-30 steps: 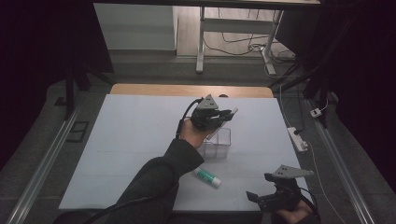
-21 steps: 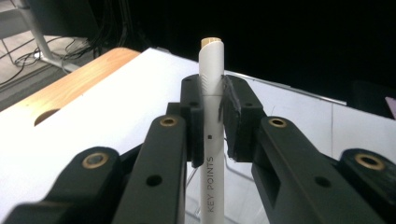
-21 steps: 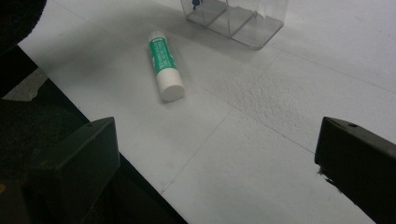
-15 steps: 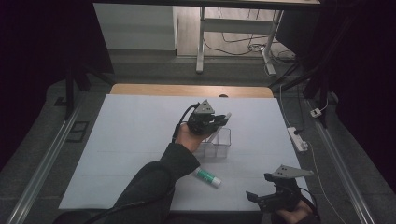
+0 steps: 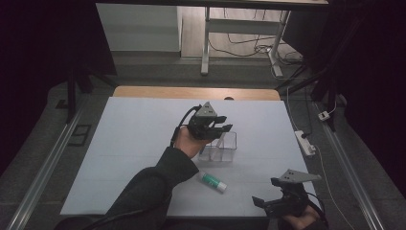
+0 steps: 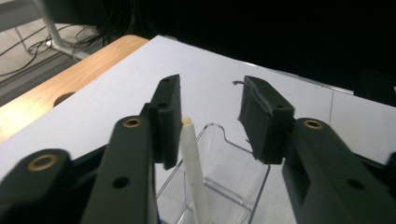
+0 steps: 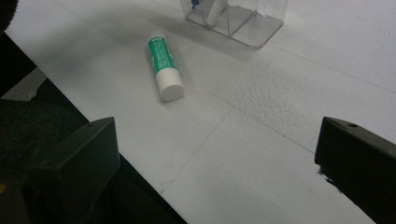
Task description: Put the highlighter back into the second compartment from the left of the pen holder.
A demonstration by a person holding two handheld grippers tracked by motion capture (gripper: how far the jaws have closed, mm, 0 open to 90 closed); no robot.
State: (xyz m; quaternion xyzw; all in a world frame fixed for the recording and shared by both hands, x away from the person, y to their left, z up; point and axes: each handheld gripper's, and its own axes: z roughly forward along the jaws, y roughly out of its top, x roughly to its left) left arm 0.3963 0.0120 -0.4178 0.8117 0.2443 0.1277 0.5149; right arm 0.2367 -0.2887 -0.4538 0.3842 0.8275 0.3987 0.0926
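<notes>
jaws of left gripper [image 5: 221,129] just opened above clear holder [image 5: 225,148] at frame centre, releasing white pen [image 6: 194,170]; pen, earlier clamped between jaws and raised, now standing inside holder, leaning beside one pad, other pad well apart.

Clear glossy plastic for the holder [image 6: 243,186], smooth-walled. Matt off-white for the pen [image 6: 194,172] standing inside. Glossy green-and-white plastic on the glue stick [image 7: 163,67]. Finely pebbled matt white sheet over the desk [image 7: 261,107]; bare wood along its far edge. Matt black plastic fingers [image 6: 264,116], brass-coloured rivets.
</notes>
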